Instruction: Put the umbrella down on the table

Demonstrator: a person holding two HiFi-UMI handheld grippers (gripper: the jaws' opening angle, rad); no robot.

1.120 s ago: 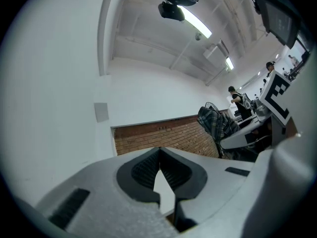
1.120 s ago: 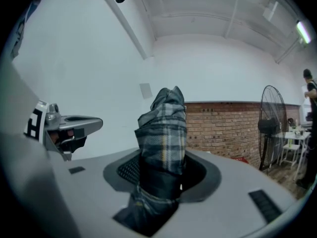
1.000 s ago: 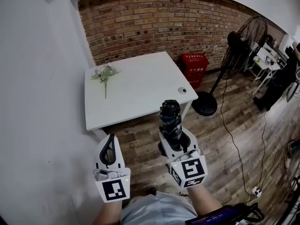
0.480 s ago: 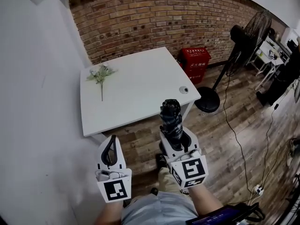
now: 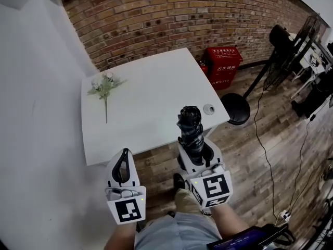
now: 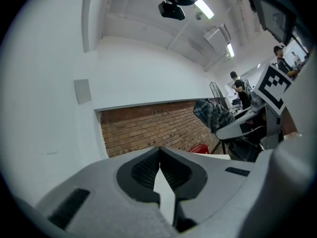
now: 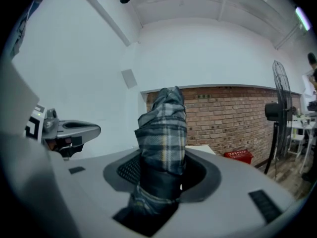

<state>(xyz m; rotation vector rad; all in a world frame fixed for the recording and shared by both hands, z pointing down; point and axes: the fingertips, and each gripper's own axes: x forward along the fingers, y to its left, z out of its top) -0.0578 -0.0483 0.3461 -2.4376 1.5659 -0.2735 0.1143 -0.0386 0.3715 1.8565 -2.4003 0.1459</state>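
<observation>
The folded dark plaid umbrella (image 5: pixel 190 130) stands upright in my right gripper (image 5: pixel 194 151), which is shut on its lower part; its top overlaps the near edge of the white table (image 5: pixel 151 95) in the head view. In the right gripper view the umbrella (image 7: pixel 163 133) fills the gap between the pads. My left gripper (image 5: pixel 124 155) hangs to the left of it, in front of the table's near edge, shut and holding nothing. In the left gripper view its tips (image 6: pixel 159 155) meet, and the umbrella (image 6: pixel 213 114) shows to the right.
On the table lie a flower sprig (image 5: pixel 104 87) at the far left and a small round white object (image 5: pixel 208 108) near the right corner. A red crate (image 5: pixel 223 66) and a fan's round base (image 5: pixel 237 108) stand right of the table. A brick wall runs behind and a white wall to the left.
Both grippers have come forward toward the table, which now looks larger and nearer. The umbrella's top now overlaps the table's near edge. Neither grip has changed.
</observation>
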